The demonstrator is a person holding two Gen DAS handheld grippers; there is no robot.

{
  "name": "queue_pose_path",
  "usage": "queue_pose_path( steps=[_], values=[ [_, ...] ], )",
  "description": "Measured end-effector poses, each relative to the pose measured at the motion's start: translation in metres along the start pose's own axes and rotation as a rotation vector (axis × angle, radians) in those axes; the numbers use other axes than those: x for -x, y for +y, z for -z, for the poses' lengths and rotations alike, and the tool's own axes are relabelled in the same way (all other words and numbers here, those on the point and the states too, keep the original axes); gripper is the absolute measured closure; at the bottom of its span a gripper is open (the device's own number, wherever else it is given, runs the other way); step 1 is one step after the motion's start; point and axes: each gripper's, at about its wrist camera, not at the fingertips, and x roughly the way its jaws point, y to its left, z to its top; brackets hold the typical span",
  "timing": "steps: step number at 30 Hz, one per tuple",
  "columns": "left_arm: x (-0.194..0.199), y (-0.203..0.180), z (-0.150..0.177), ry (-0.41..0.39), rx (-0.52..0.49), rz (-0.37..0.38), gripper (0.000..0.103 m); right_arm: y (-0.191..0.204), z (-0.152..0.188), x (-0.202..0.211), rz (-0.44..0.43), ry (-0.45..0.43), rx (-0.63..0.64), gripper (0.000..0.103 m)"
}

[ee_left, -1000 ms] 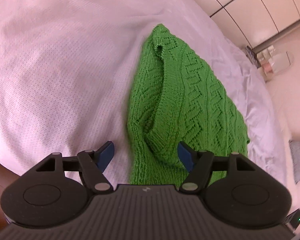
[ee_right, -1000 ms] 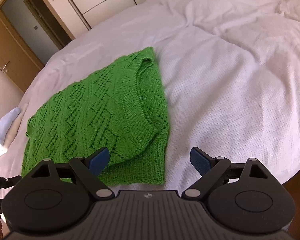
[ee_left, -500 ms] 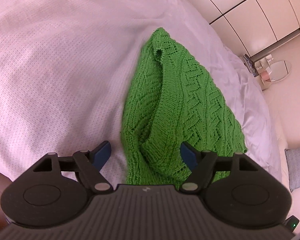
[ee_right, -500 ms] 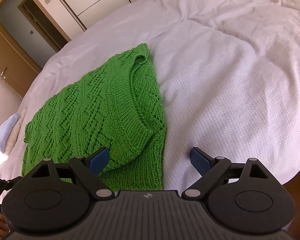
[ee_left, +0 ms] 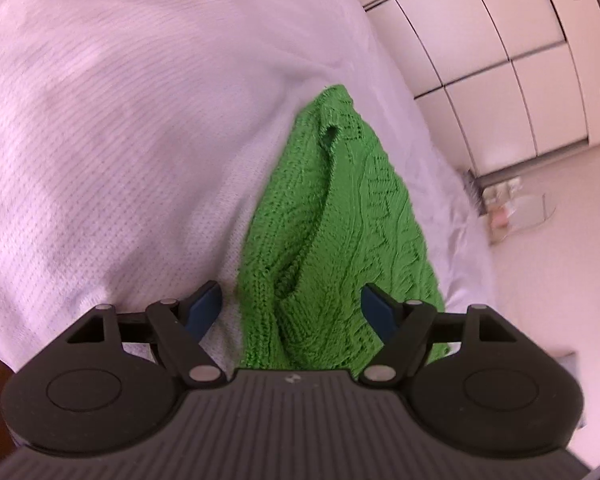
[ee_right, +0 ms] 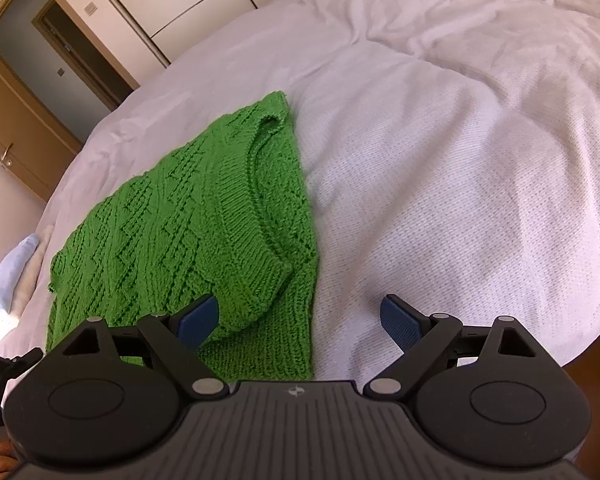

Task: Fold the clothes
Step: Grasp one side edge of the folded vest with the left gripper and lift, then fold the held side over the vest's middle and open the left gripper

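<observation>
Green knit sweater point(ee_right: 188, 232) lies folded on the bed point(ee_right: 440, 200); left gripper point(ee_left: 292, 310), now nearer, and right gripper point(ee_right: 300, 316) gape empty.

From my left gripper point(ee_left: 292, 312), jaws spread wide, I look down on a green knitted sweater point(ee_left: 340, 232) lying on the white bedspread point(ee_left: 120, 140), its ribbed edge between the blue pads point(ee_left: 204, 308) but untouched. Pale wardrobe doors point(ee_left: 500, 60) rise beyond the bed, slightly blurred.
</observation>
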Motion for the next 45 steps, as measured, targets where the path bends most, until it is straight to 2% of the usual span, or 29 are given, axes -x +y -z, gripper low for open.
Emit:
queue_pose_path(
  steps=[4, 5, 7, 9, 11, 16, 17, 18, 21, 23, 26, 29, 31, 33, 35, 36, 39, 42, 45],
  values=[
    [-0.012, -0.004, 0.005, -0.005, -0.020, 0.005, 0.032, -0.002, 0.000, -0.002, 0.000, -0.003, -0.003, 0.013],
    [-0.015, -0.009, 0.007, -0.006, -0.049, -0.015, 0.036, -0.002, 0.000, -0.003, 0.000, -0.003, -0.004, 0.013],
    [-0.019, -0.024, 0.012, -0.009, -0.153, -0.086, 0.058, -0.002, 0.000, -0.004, 0.000, -0.003, -0.006, 0.013],
    [-0.022, -0.046, 0.021, -0.016, -0.308, -0.175, 0.084, -0.004, 0.001, -0.003, -0.001, -0.004, -0.008, 0.013],
    [-0.024, -0.075, 0.036, -0.045, -0.506, -0.250, 0.087, -0.005, 0.001, -0.003, -0.003, -0.006, -0.010, 0.013],
    [-0.029, -0.155, 0.106, -0.203, -1.170, -0.422, 0.089, -0.014, -0.001, 0.002, 0.002, -0.020, -0.021, 0.013],
    [-0.029, -0.170, 0.120, -0.231, -1.286, -0.428, 0.089, -0.015, -0.002, 0.004, 0.005, -0.026, -0.023, 0.013],
    [-0.028, -0.180, 0.133, -0.248, -1.363, -0.395, 0.089, -0.018, -0.003, 0.006, 0.010, -0.033, -0.026, 0.013],
    [-0.032, -0.200, 0.167, -0.265, -1.542, -0.278, 0.089, -0.025, -0.008, 0.010, 0.023, -0.054, -0.041, 0.013],
    [-0.040, -0.209, 0.186, -0.232, -1.610, -0.201, 0.089, -0.029, -0.012, 0.013, 0.031, -0.073, -0.050, 0.013],
    [-0.064, -0.212, 0.204, -0.106, -1.621, -0.106, 0.089, -0.035, -0.019, 0.017, 0.046, -0.100, -0.061, 0.013],
    [-0.093, -0.207, 0.211, 0.031, -1.581, -0.086, 0.086, -0.042, -0.024, 0.019, 0.062, -0.114, -0.075, 0.013],
    [-0.096, -0.206, 0.207, 0.071, -1.545, -0.067, 0.084, -0.045, -0.026, 0.018, 0.065, -0.111, -0.080, 0.013],
    [-0.086, -0.209, 0.192, 0.135, -1.455, 0.002, 0.074, -0.047, -0.028, 0.017, 0.061, -0.112, -0.082, 0.013],
    [-0.069, -0.211, 0.167, 0.199, -1.321, 0.109, 0.074, -0.047, -0.031, 0.015, 0.050, -0.118, -0.079, 0.013],
    [-0.061, -0.210, 0.155, 0.205, -1.269, 0.153, 0.074, -0.048, -0.032, 0.015, 0.045, -0.121, -0.078, 0.013],
    [-0.032, -0.203, 0.117, 0.171, -1.147, 0.223, 0.074, -0.048, -0.036, 0.012, 0.015, -0.131, -0.078, 0.013],
    [-0.033, -0.188, 0.088, 0.152, -1.059, 0.141, 0.075, -0.043, -0.041, 0.006, -0.060, -0.139, -0.085, 0.013],
    [-0.057, -0.169, 0.070, 0.187, -0.976, 0.045, 0.076, -0.034, -0.048, -0.002, -0.178, -0.126, -0.078, 0.016]
  ],
)
